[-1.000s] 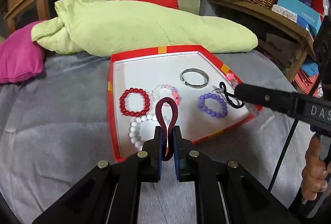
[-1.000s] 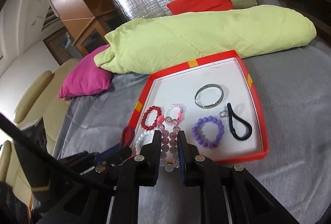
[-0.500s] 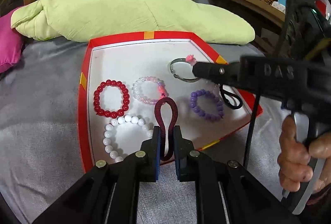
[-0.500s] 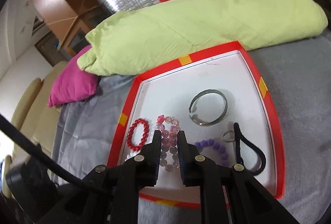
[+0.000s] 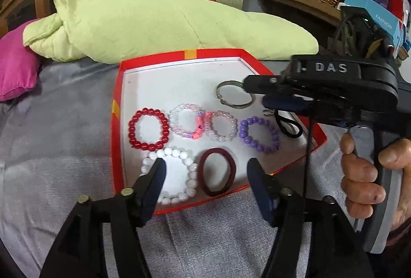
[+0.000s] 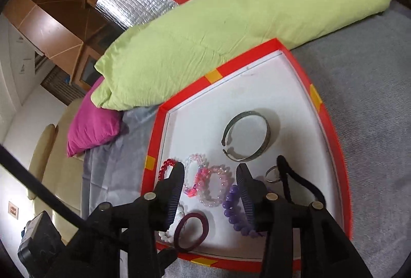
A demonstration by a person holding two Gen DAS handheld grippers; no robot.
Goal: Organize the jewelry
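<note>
A red tray (image 5: 117, 149) with a white floor holds several bracelets. My left gripper (image 5: 205, 165) hovers at the tray's near edge with its jaws opening. The maroon hair tie (image 5: 217, 171) lies flat below them, free of the pads. My right gripper (image 6: 210, 168) is also opening over the tray's middle. Beneath it the pale pink crystal bracelet (image 6: 218, 185) rests on the floor untouched, between the clear-pink bracelet (image 5: 186, 121) and the purple bead bracelet (image 5: 259, 134). The right gripper (image 5: 259, 93) reaches in from the right, held by a hand (image 5: 362, 175).
Also in the tray are a red bead bracelet (image 5: 148, 129), a white bead bracelet (image 5: 177, 157), a silver bangle (image 6: 246, 139), a black hair tie (image 6: 300, 183) and a small ring (image 6: 272, 174). A green pillow (image 5: 154, 21) lies behind the tray and a pink cushion (image 5: 15, 70) at the left. The tray's far half is bare.
Both grippers have opened. The maroon hair tie left the left pads and lies flat in the tray. The right gripper moved in over the tray and let the pale pink bracelet down.
</note>
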